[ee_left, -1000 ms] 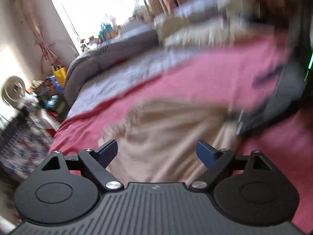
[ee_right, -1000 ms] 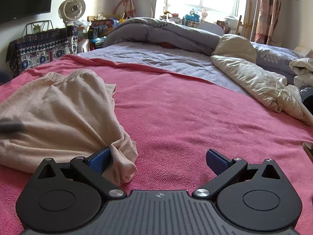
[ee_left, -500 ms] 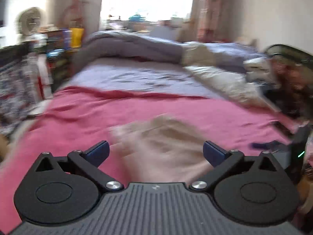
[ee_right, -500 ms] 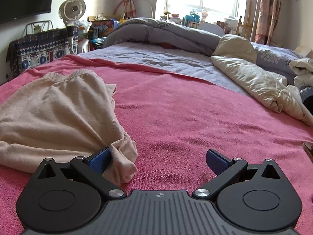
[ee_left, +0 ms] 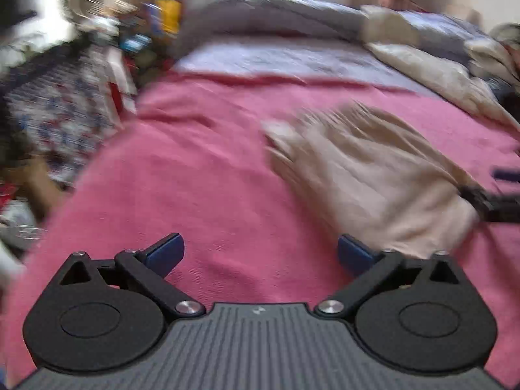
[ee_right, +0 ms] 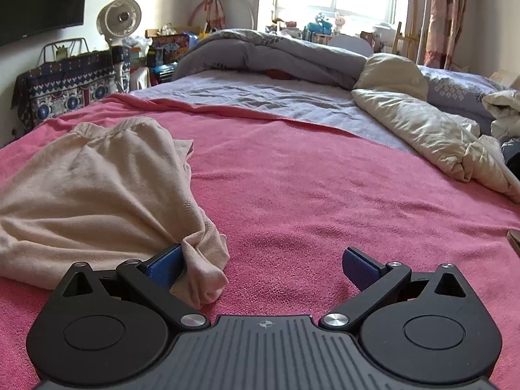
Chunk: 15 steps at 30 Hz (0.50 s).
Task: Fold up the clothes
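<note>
A beige garment (ee_right: 97, 188) lies crumpled on the pink blanket (ee_right: 308, 195) of a bed. My right gripper (ee_right: 263, 265) stands open low over the blanket. A bunched corner of the garment rests against its left pad (ee_right: 164, 265), while the right pad is bare. In the blurred left wrist view the garment (ee_left: 367, 175) lies ahead and to the right. My left gripper (ee_left: 260, 250) is wide, its jaws closing slightly, with only pink blanket (ee_left: 195, 178) between them. The right gripper's black tip (ee_left: 494, 201) shows at the garment's right end.
A grey duvet (ee_right: 269, 52) is heaped at the far end of the bed on a pale sheet (ee_right: 260, 94). A cream quilt (ee_right: 422, 130) lies at the right. Left of the bed stand a fan (ee_right: 118, 18) and a patterned cloth cover (ee_right: 65, 87).
The left wrist view has rolled upright and swung left, so the garment now sits right of its fingers instead of between them. The right gripper and the garment corner have not moved.
</note>
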Motion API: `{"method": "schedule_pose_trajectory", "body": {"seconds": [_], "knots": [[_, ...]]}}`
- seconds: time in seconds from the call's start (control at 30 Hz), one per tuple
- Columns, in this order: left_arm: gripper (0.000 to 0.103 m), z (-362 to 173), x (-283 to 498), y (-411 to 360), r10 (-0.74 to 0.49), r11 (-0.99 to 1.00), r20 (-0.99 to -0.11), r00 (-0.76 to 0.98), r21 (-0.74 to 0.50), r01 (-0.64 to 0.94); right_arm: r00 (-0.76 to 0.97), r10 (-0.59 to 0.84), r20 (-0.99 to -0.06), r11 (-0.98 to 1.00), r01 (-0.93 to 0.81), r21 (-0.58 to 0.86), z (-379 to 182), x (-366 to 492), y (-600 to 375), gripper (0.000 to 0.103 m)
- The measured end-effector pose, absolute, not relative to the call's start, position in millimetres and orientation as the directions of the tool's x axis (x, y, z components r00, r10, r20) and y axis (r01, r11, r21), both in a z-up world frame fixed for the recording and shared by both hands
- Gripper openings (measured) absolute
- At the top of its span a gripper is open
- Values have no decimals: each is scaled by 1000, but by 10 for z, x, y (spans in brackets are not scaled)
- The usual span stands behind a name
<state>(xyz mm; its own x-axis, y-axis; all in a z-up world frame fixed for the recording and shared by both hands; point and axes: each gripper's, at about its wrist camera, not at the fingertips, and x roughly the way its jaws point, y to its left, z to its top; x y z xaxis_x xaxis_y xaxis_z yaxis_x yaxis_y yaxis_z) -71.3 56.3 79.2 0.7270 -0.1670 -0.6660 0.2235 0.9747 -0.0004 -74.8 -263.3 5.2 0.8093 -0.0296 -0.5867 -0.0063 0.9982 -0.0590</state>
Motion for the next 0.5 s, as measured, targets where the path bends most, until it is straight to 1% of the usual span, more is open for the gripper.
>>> {"method": "schedule_pose_trajectory", "body": {"seconds": [0.1,0.13,0.17,0.23,0.33,0.37,0.4,0.43,0.5], "knots": [[100,1088,-609,491,-342,940,-558,756,-201,276,811,-37,-583,998,-4,-69,55,-754,-2602,103],[101,1122,-545,335,-388,922,-540,747,-219,321,812,-39,-582,997,-4,-72,55,-758,-2593,103],[101,1129,-513,141,-409,911,-536,739,-188,367,813,-41,-581,997,-3,-75,56,-762,-2584,103],[101,1016,-480,-289,-368,907,-565,739,-41,420,813,-42,-580,997,-3,-77,58,-763,-2579,103],[101,613,-485,-706,-208,881,-633,746,211,424,813,-41,-581,997,-3,-74,58,-761,-2584,103],[103,461,-509,-721,-157,867,-641,751,275,416,813,-40,-581,997,-4,-74,53,-762,-2589,103],[103,369,-554,-637,-162,862,-624,764,287,418,814,-39,-580,997,-5,-74,47,-764,-2593,103],[103,352,-577,-478,-198,873,-617,762,242,423,815,-39,-578,997,-6,-75,46,-765,-2594,103],[103,406,-522,-110,-216,921,-669,711,102,376,815,-37,-578,997,-7,-74,43,-763,-2603,103]]}}
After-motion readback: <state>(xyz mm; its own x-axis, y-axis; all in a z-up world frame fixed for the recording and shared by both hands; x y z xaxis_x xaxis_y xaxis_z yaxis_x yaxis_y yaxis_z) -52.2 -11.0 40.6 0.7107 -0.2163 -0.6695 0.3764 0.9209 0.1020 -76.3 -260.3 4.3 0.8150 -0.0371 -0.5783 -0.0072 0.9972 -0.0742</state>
